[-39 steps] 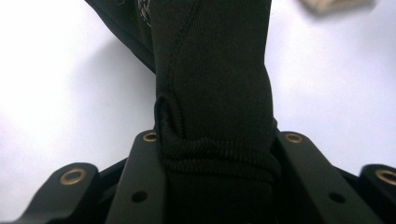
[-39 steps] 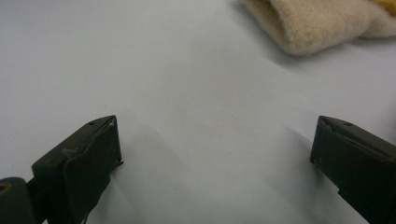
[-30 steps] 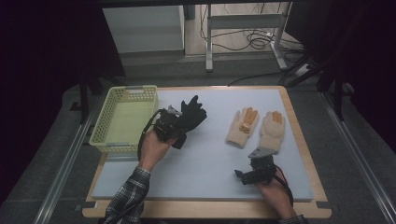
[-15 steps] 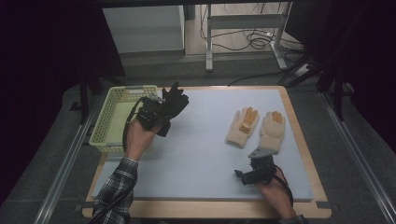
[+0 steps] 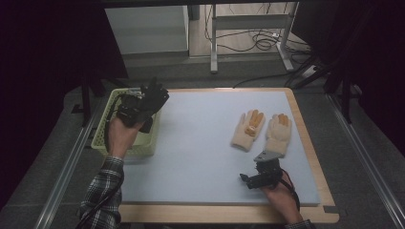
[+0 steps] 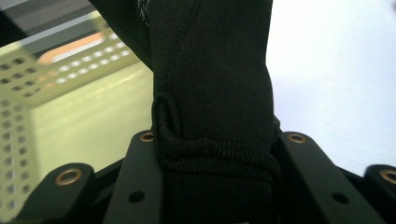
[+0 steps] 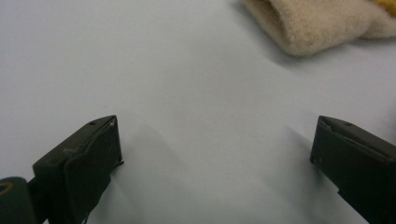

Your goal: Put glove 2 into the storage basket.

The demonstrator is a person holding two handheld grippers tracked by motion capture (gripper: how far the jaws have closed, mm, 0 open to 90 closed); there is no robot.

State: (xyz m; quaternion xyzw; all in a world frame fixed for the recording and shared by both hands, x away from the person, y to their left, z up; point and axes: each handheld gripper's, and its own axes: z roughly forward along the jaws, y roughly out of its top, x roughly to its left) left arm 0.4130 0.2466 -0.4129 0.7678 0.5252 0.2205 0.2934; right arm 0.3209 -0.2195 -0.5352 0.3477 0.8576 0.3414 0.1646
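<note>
Pale blue table mat (image 5: pixel 200 143), wooden edging. Pale green perforated plastic basket (image 5: pixel 109 133) sat at the mat's 9 o'clock. Left forearm in a plaid sleeve (image 5: pixel 102 191) reached up toward 11 o'clock, wrist raised; left gripper (image 5: pixel 136 107) held above the basket's near-right corner, jaws clamped on a black knit glove (image 5: pixel 154 98), its cuff bunched between them, fingers standing upward. Right hand (image 5: pixel 282 198) rested low at 5 o'clock; right gripper (image 5: pixel 262 171) lay on the mat, jaws spread wide, nothing between them. Two cream fabric gloves with orange fingertips (image 5: pixel 262 129) lay flat at 3 o'clock.
</note>
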